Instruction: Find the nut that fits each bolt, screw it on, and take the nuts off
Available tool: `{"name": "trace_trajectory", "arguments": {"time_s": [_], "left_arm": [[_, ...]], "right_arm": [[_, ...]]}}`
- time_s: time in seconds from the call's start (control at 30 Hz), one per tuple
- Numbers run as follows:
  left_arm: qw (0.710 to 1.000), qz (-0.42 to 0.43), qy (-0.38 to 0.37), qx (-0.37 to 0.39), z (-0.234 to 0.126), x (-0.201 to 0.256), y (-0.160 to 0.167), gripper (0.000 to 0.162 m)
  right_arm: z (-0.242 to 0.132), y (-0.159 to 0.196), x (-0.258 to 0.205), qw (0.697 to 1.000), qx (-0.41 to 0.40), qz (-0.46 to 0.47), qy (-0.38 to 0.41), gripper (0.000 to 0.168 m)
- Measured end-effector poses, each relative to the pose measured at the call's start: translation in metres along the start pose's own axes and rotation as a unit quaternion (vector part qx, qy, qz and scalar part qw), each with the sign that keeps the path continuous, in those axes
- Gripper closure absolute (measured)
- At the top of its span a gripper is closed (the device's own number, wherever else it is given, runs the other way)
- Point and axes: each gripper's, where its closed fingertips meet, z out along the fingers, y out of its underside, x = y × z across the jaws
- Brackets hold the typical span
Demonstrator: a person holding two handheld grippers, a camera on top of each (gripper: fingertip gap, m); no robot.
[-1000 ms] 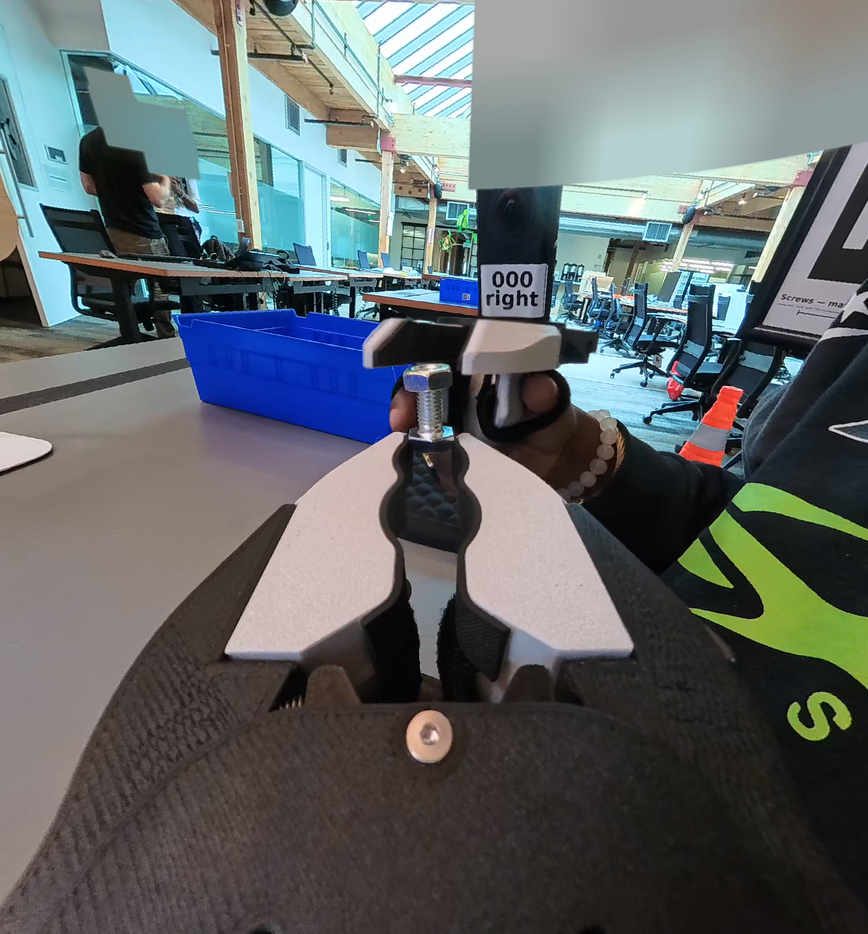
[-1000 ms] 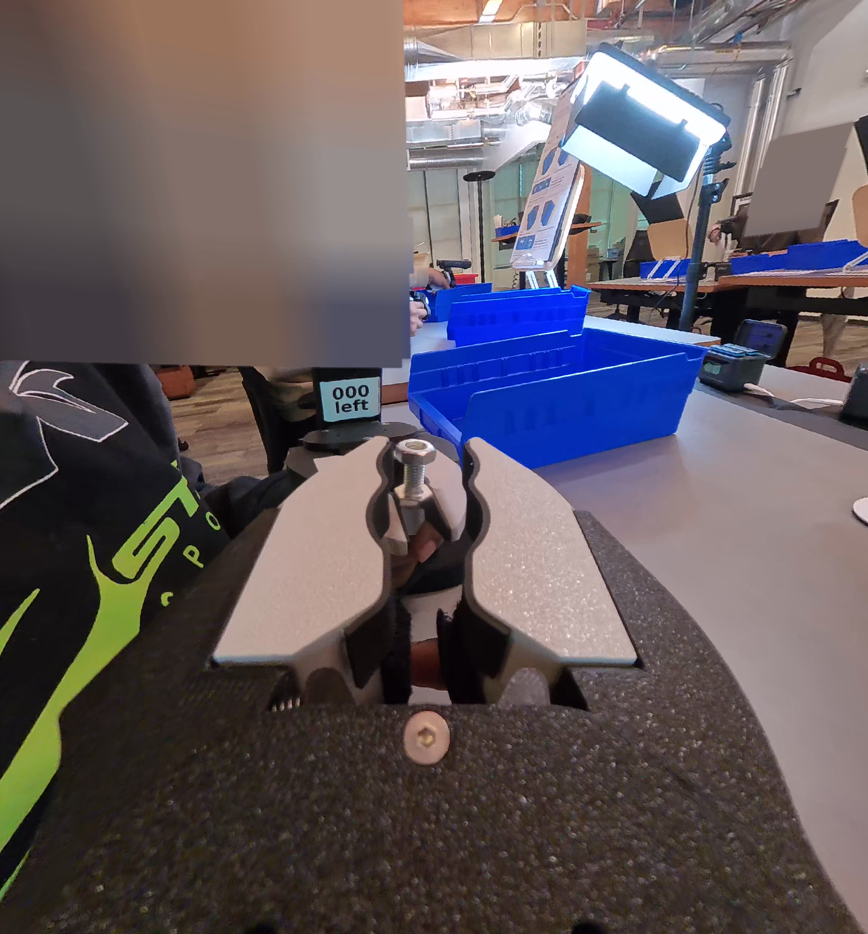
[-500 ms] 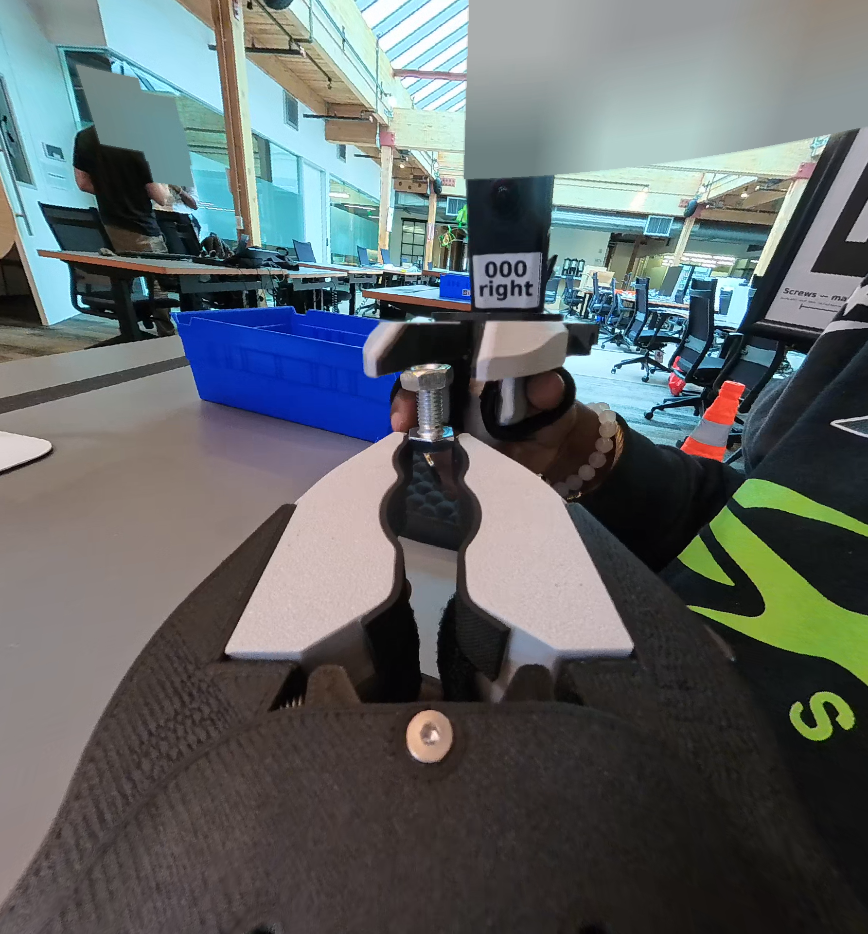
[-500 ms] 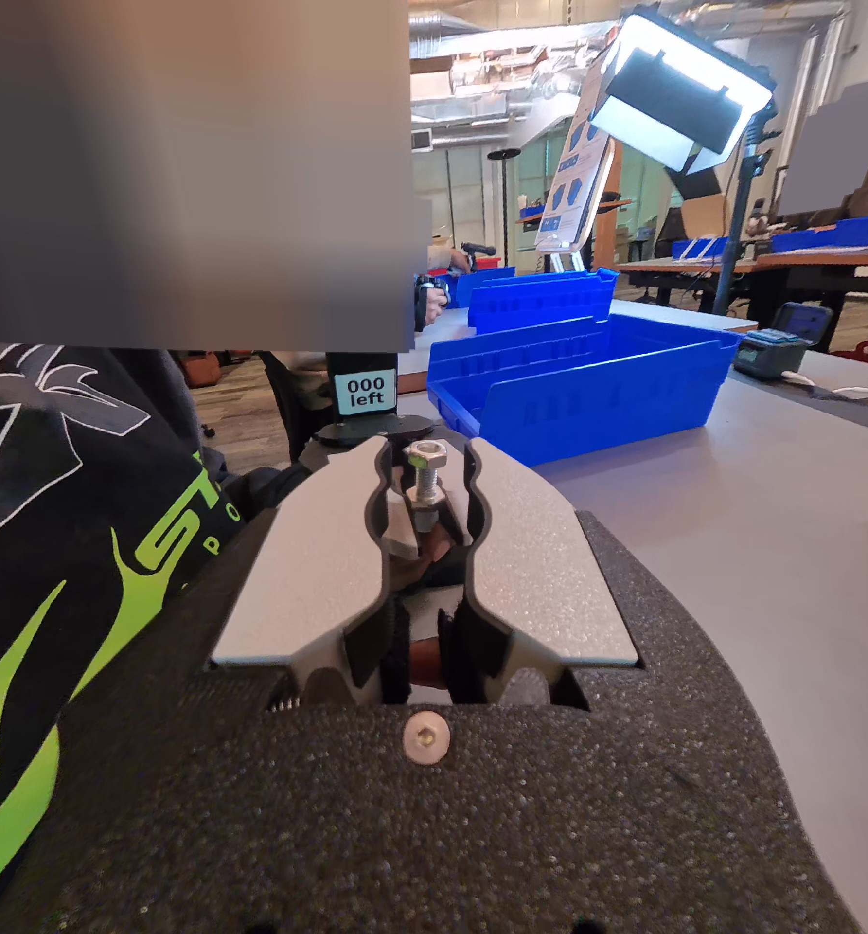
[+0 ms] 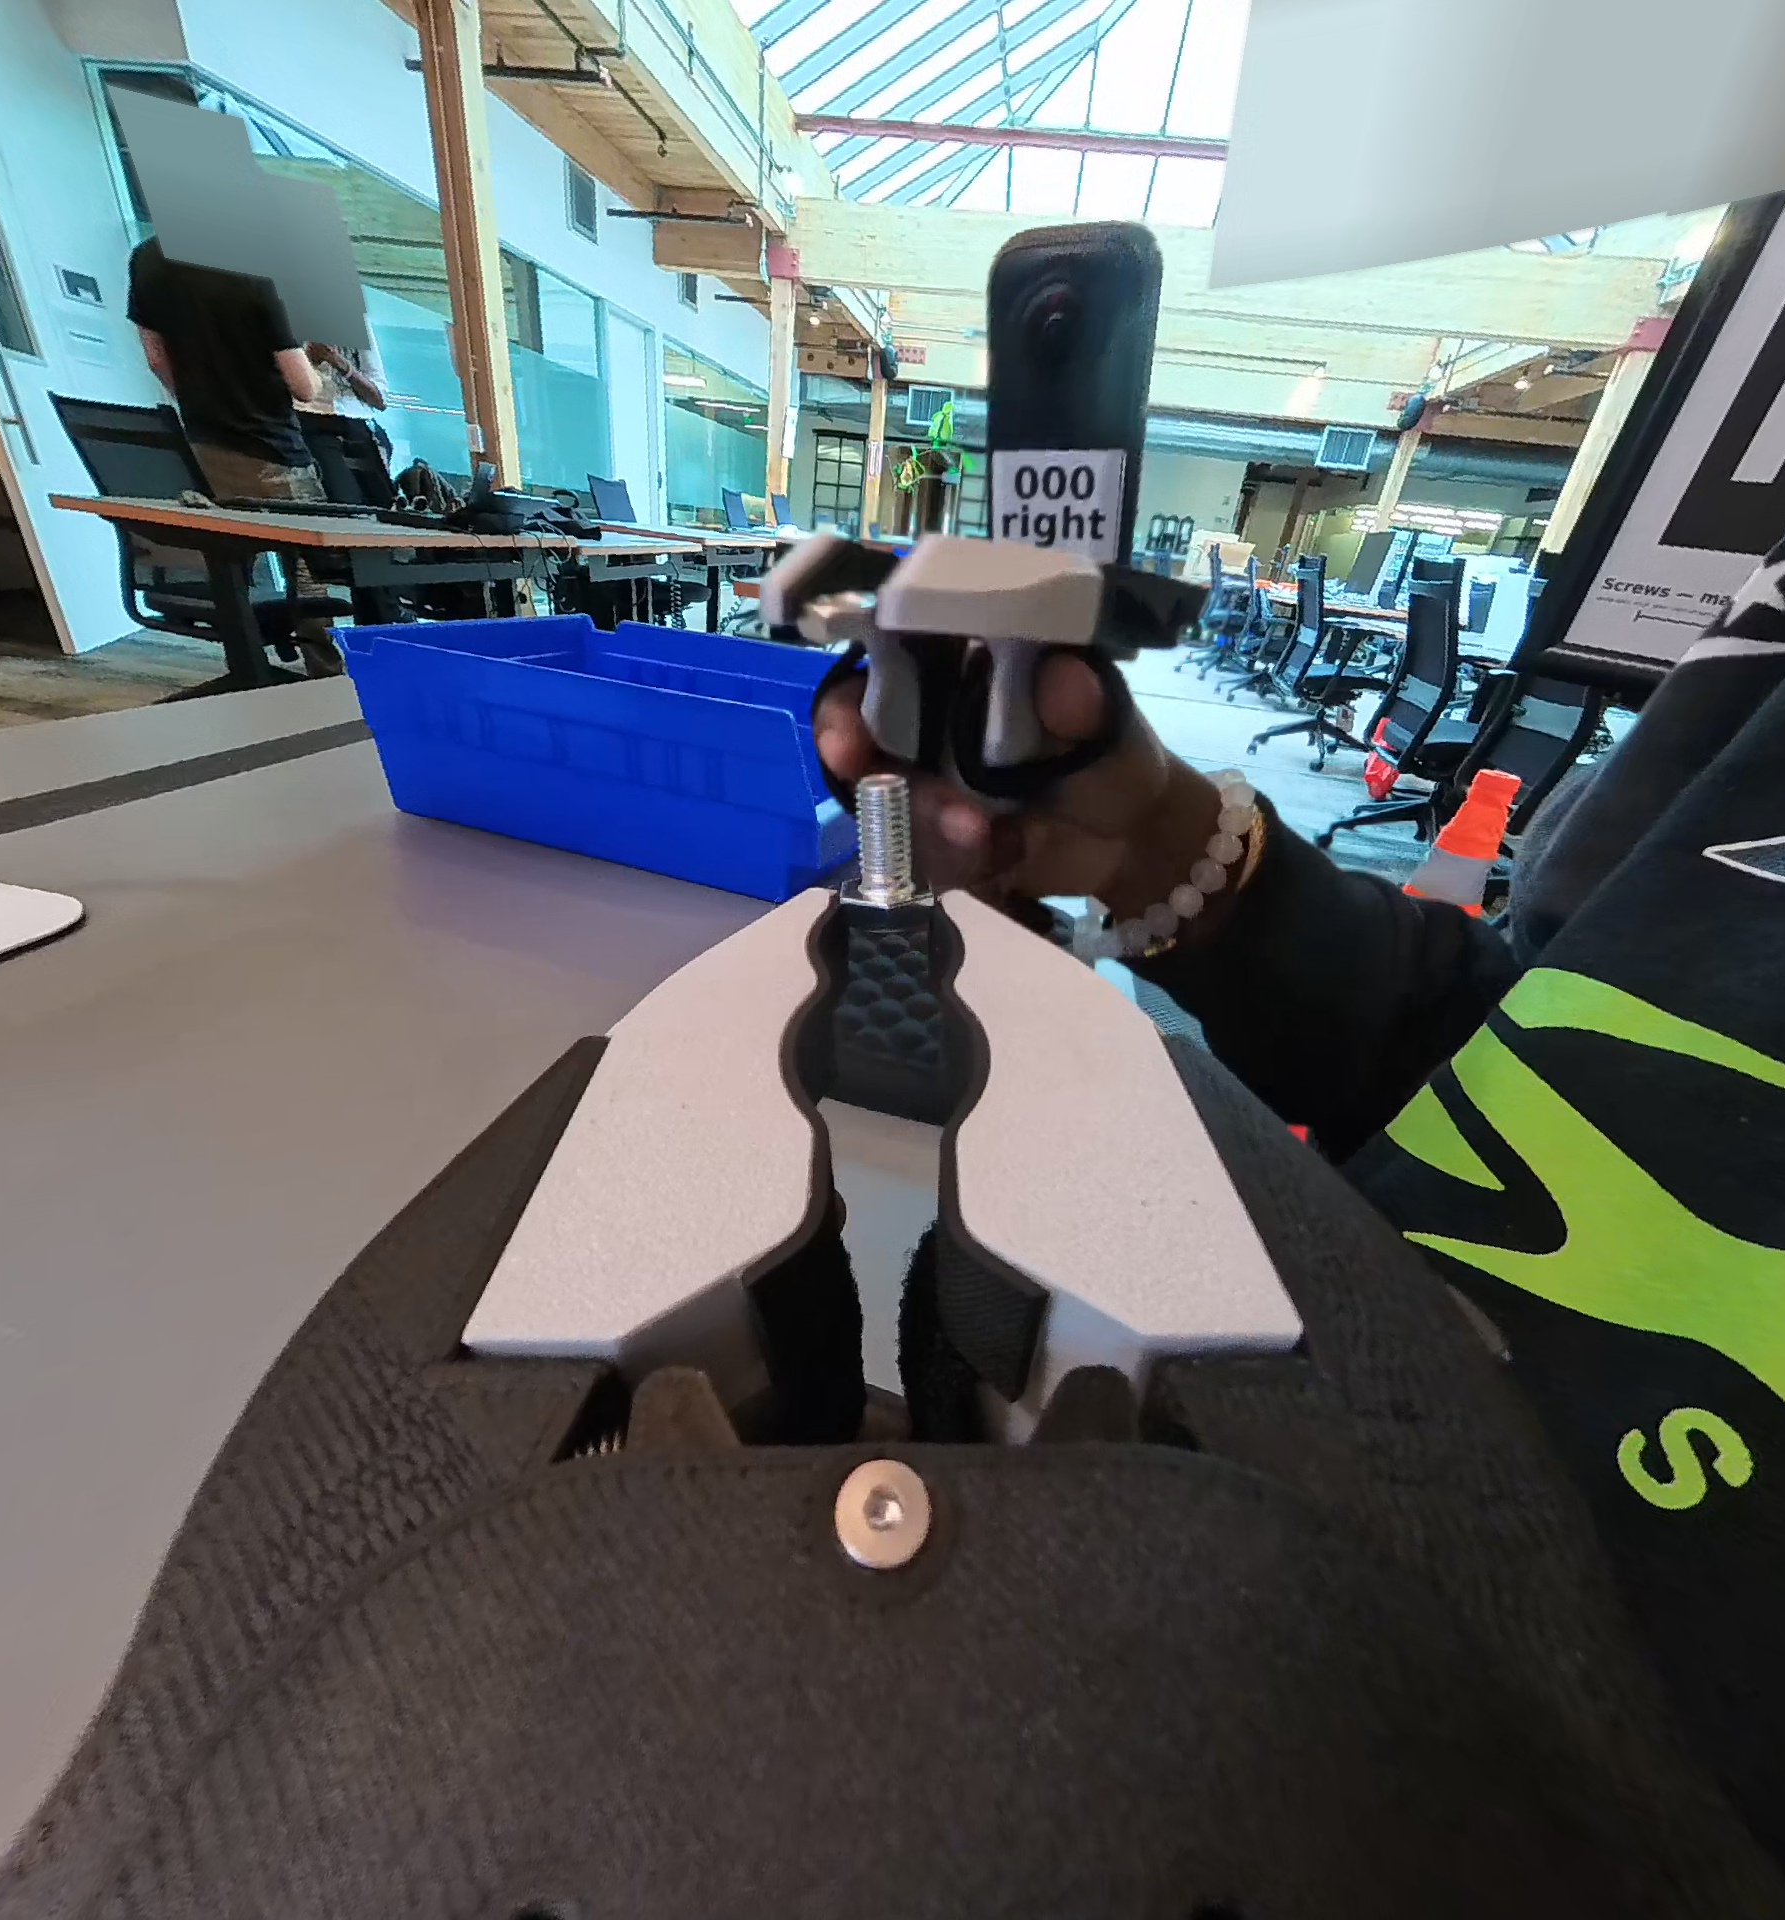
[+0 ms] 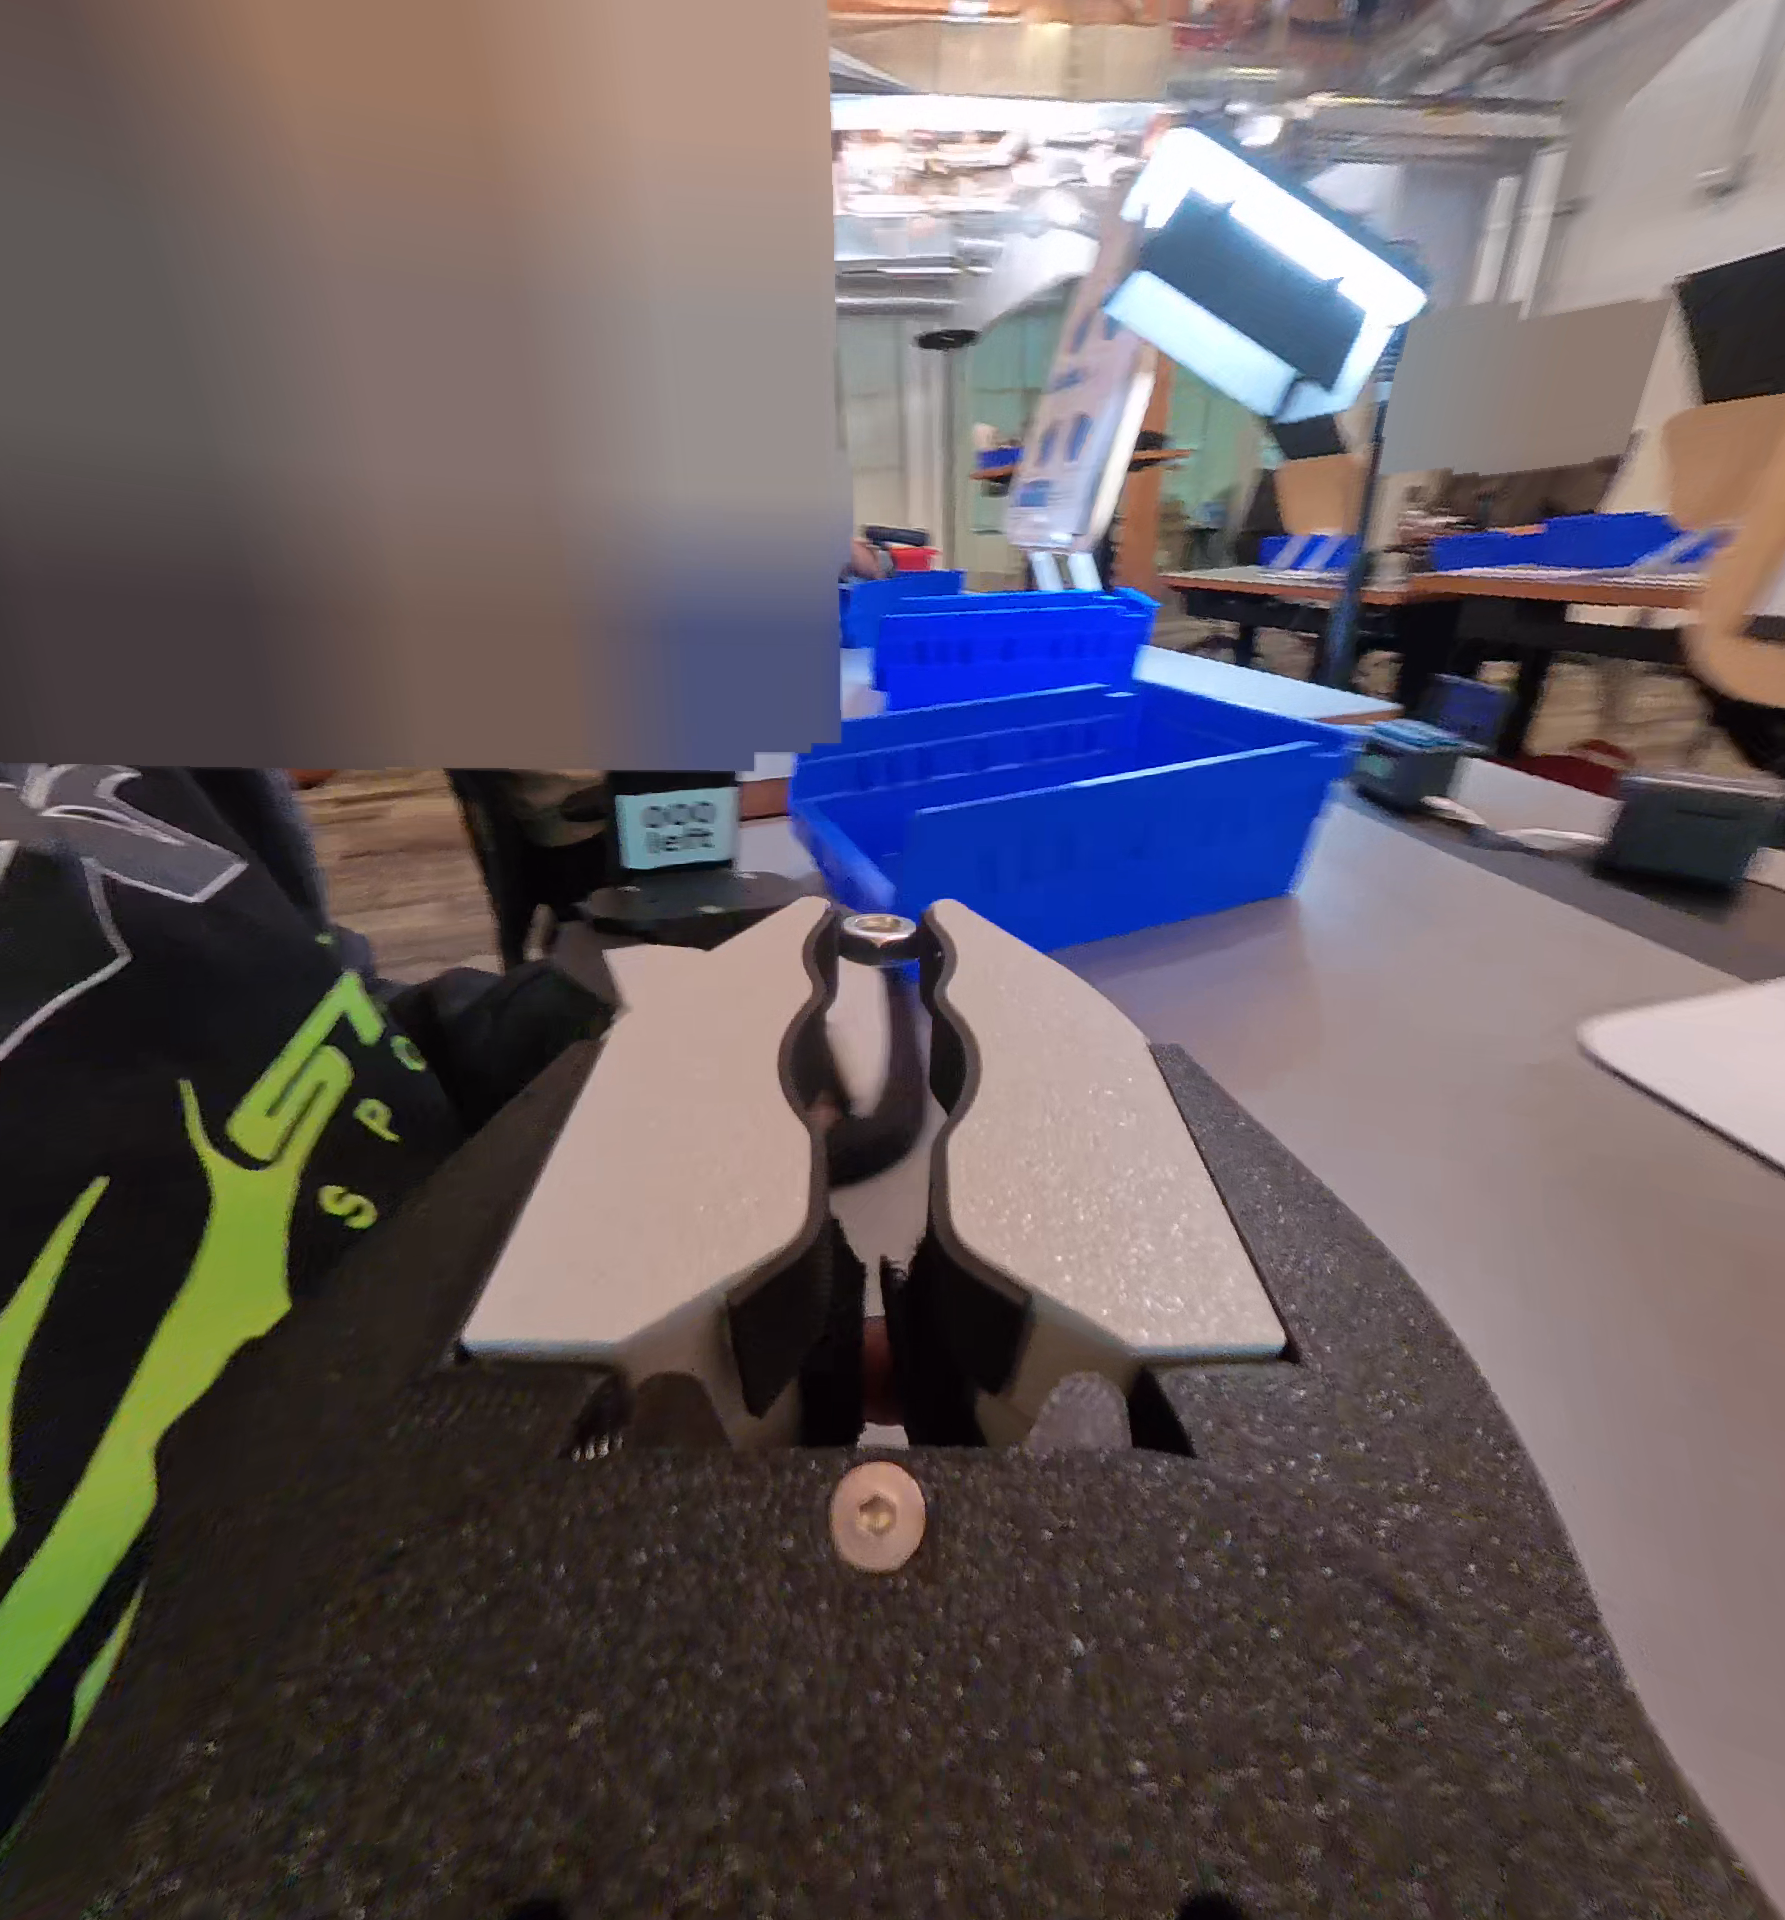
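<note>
Bolt (image 5: 880, 836) stands upright, head pinched in the left gripper (image 5: 886, 914) — bare threads showing — while the right gripper (image 6: 875, 933), lifted clear above, clamps the nut (image 6: 873, 932).

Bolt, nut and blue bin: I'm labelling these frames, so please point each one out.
bolt (image 5: 876, 831), left wrist view, on its threaded shank above the fingertips.
nut (image 6: 875, 934), right wrist view, on its top face between the fingertips.
blue bin (image 6: 1096, 852), right wrist view, on its near side wall.
</note>
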Motion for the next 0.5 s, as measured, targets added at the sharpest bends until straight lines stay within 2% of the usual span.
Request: {"name": "trace_trajectory", "arguments": {"time_s": [0.13, 0.27, 0.37, 0.5], "left_arm": [[1.0, 0.001, -0.001, 0.002, 0.0, 0.0, -0.001, 0.147], [1.0, 0.001, -0.002, 0.002, 0.0, 0.0, -0.001, 0.147], [1.0, 0.001, -0.003, 0.003, 0.0, -0.001, -0.001, 0.147], [1.0, -0.001, -0.005, 0.002, 0.0, -0.002, 0.0, 0.147]], "right_arm": [[-0.062, -0.018, 0.063, 0.986, -0.029, -0.02, 0.166, 0.154], [-0.154, -0.022, 0.135, 0.928, -0.095, -0.02, 0.359, 0.154], [-0.216, -0.002, 0.178, 0.873, -0.161, 0.023, 0.461, 0.154], [-0.262, 0.054, 0.208, 0.806, -0.292, 0.111, 0.503, 0.153]]}}
